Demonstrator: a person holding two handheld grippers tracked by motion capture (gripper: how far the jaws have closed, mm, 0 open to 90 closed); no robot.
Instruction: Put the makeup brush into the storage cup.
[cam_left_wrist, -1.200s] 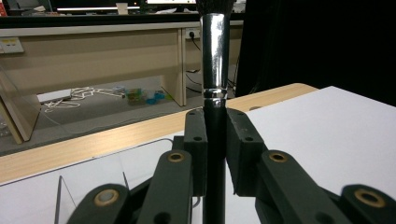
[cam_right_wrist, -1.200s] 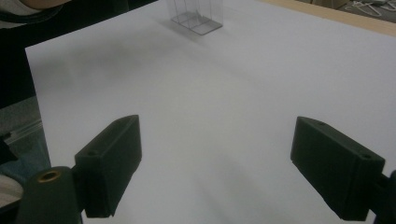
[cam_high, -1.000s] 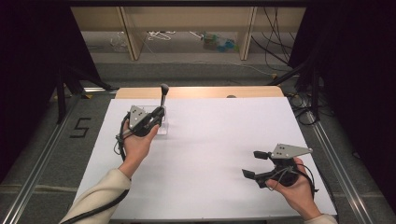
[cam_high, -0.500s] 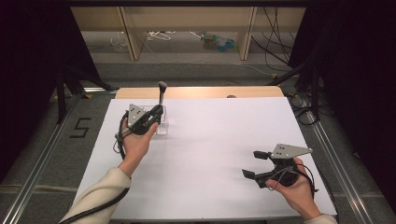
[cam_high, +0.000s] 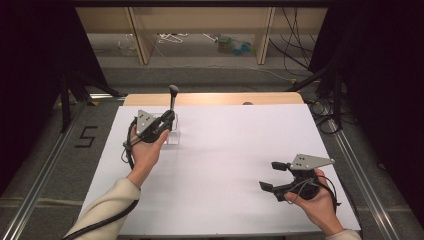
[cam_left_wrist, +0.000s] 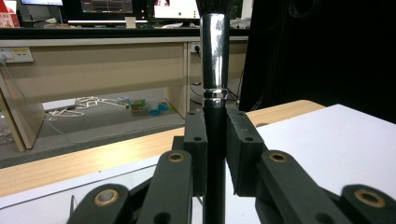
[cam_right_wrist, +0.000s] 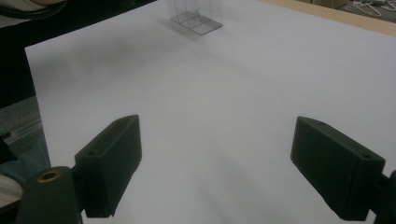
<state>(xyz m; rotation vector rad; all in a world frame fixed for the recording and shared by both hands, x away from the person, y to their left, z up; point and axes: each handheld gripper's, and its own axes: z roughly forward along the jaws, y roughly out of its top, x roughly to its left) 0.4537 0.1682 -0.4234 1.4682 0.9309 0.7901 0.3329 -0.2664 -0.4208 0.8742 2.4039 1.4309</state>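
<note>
A brush with a black handle, a silver ferrule and a dark head stands upright at the far left of the white table. My left gripper is shut on its black handle, the jaws pressed against both sides in the left gripper view. Just below it sits a clear plastic holder, which also appears far off in the right gripper view. My right gripper hovers near the table's front right, open, with nothing between its jaws.
A strip of bare wood runs along the table's far edge, with a small dark spot on it. Beyond stand wooden shelves with cables and small items on the floor. Metal rails flank the table.
The brush and my left gripper have shifted slightly left and up since a second ago. The right gripper has stayed put and open.
</note>
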